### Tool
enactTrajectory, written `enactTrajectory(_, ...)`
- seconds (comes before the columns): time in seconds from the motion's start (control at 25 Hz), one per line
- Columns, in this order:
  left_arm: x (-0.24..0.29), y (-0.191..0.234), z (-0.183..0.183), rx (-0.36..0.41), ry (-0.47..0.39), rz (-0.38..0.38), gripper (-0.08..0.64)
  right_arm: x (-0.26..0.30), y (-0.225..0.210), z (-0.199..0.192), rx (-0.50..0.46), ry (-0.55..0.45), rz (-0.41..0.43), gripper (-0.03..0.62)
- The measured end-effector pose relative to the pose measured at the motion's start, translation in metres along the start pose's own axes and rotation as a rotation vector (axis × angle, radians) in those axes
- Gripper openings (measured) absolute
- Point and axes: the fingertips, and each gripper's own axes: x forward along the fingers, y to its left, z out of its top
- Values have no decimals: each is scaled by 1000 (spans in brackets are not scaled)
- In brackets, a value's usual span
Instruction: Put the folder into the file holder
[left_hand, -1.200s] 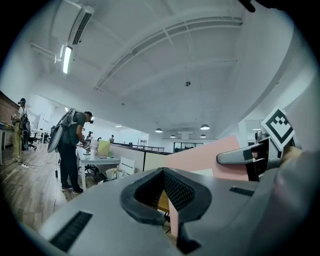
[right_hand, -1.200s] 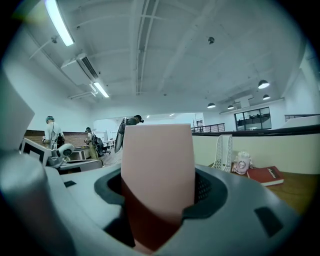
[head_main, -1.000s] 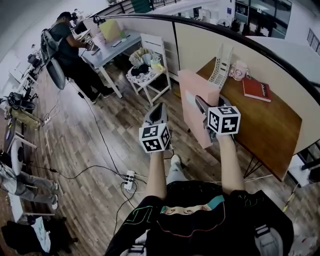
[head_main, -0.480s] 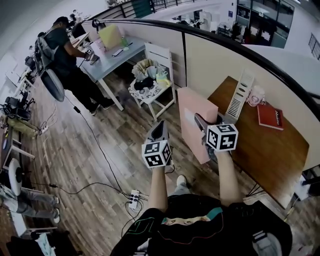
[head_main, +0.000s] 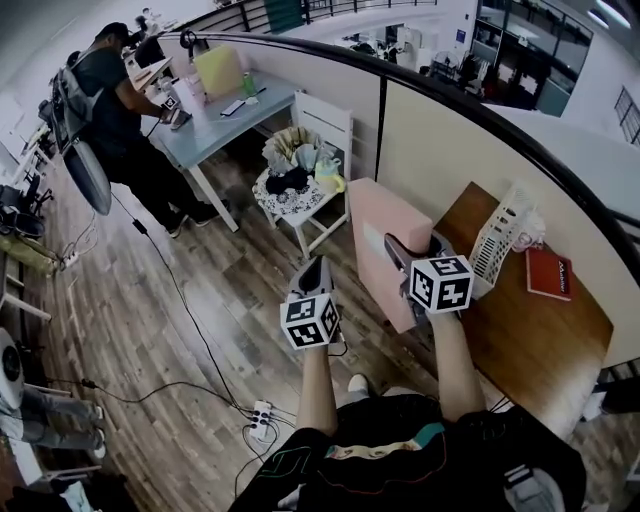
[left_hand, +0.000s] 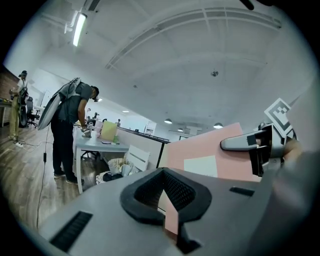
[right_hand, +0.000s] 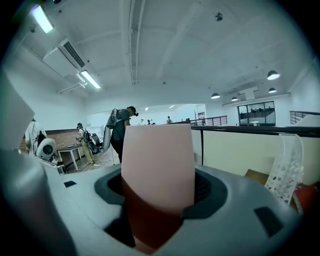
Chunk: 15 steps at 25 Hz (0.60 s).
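Here, pink folder (head_main: 378, 215) clamped upright between right gripper (head_main: 412, 248) fingers, left gripper (head_main: 314, 268) fingers closed, empty.

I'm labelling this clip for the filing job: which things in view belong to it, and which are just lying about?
For the job:
pink folder, clamped in the right hand-held gripper
white file holder, standing on the wooden desk

Lying about:
red book on that desk
white chair with clutter on its seat
power strip on the floor
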Motion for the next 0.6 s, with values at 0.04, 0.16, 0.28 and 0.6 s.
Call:
enactTrajectory(0.04,3,4,-1,-9,2,3,0,6,-1,1,-7,8,-1,285)
enactTrajectory(0.16,17,21,8,-23,-7,19,0,30,0,8,-25,21,-2,285)
enactTrajectory(0.28,30,38,13,-27,-15,37,0,54,1,10,-24,27,15,285)
enactTrajectory(0.6,53,42,43,-13,-58,52,0,74,-9,38,-7,-14,45,285)
